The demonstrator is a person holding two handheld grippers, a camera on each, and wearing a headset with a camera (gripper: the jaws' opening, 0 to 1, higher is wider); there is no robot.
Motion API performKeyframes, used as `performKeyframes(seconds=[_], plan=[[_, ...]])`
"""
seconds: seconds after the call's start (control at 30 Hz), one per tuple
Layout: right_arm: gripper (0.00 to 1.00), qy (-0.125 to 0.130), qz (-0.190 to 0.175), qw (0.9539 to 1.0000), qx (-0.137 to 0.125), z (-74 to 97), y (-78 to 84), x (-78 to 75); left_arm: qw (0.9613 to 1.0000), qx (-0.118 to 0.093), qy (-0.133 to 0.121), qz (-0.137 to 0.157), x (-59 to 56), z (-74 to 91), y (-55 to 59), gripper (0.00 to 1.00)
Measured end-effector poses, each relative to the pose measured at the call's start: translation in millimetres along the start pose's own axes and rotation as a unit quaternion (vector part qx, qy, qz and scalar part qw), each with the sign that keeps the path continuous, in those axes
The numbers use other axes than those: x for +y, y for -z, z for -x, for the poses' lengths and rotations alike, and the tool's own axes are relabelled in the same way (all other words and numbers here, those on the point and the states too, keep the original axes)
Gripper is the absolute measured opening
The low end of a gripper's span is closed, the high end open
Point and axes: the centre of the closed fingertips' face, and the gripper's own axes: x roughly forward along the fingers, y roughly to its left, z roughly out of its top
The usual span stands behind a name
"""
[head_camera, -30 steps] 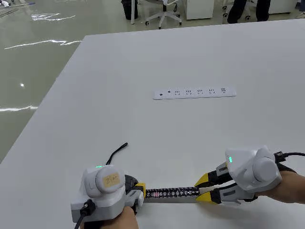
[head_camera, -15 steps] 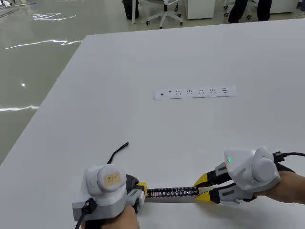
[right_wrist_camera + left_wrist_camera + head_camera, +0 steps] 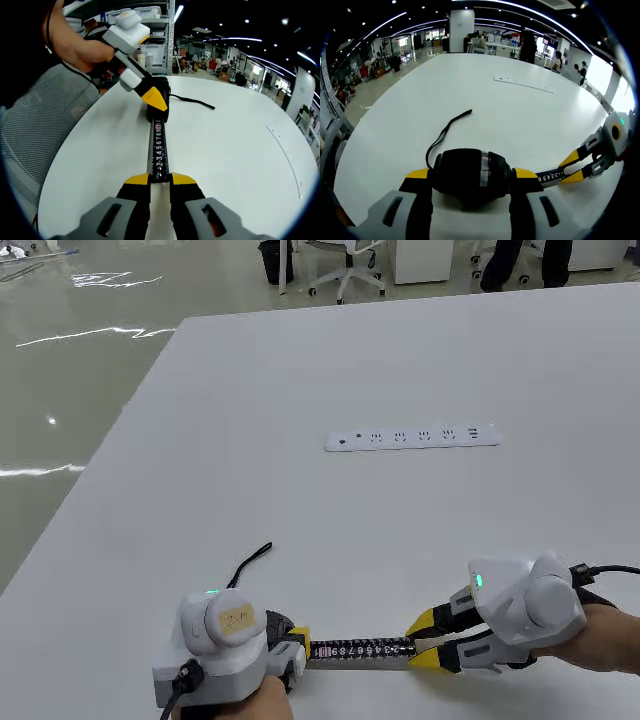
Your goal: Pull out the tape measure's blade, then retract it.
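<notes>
Well, I think the job is about half done. My left gripper (image 3: 471, 176) has its yellow-tipped fingers clamped on the round black tape measure case (image 3: 465, 162), one on each side. It sits at the near left of the big white table (image 3: 300, 390). The thin black metal blade (image 3: 159, 145) runs out of the case to the right, low along the table. My right gripper (image 3: 160, 178) has its fingers pressed together on the blade's end, at the near right.

So the blade is pulled out a short way. Letting it slide back in is not yet done.

On the blade I can read white numbers 2 to 9, then red marks closer to the case. A small tan sticker (image 3: 236, 619) on top of the left gripper has writing too small to read. The case's thin black strap (image 3: 248, 558) lies just past it. A long white power strip (image 3: 412, 437) lies far off, mid-table.
</notes>
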Motion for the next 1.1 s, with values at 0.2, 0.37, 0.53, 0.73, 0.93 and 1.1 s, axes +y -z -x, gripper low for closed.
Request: performKeyframes(seconds=[0.2, 0.37, 0.53, 0.73, 0.93, 1.1], plan=[[0.14, 0.000, -0.002, 1.0000, 0.000, -1.3, 0.2, 0.5, 1.0000, 0.001, 0.001, -0.001, 0.1, 0.2, -0.2, 0.57], [0.14, 0.000, -0.002, 1.0000, 0.000, -2.1, 0.0, 0.4, 1.0000, 0.001, 0.001, -0.001, 0.0, 0.1, -0.3, 0.58], [0.14, 0.000, -0.003, 1.0000, -0.001, -3.6, -0.4, 0.3, 1.0000, 0.001, 0.002, -0.001, -0.1, 0.2, -0.3, 0.58], [0.14, 0.000, -0.003, 1.0000, -0.002, -4.5, -0.6, 0.0, 1.0000, 0.002, 0.001, -0.001, -0.2, 0.5, -0.1, 0.58], [0.14, 0.000, -0.002, 1.0000, -0.003, -6.2, -2.2, -0.8, 1.0000, 0.002, 0.003, -0.002, -0.3, 0.2, 0.0, 0.58], [0.14, -0.002, -0.001, 1.0000, -0.003, -8.3, -3.7, -0.7, 1.0000, 0.002, 0.003, -0.001, -0.4, 0.1, 0.2, 0.58]])
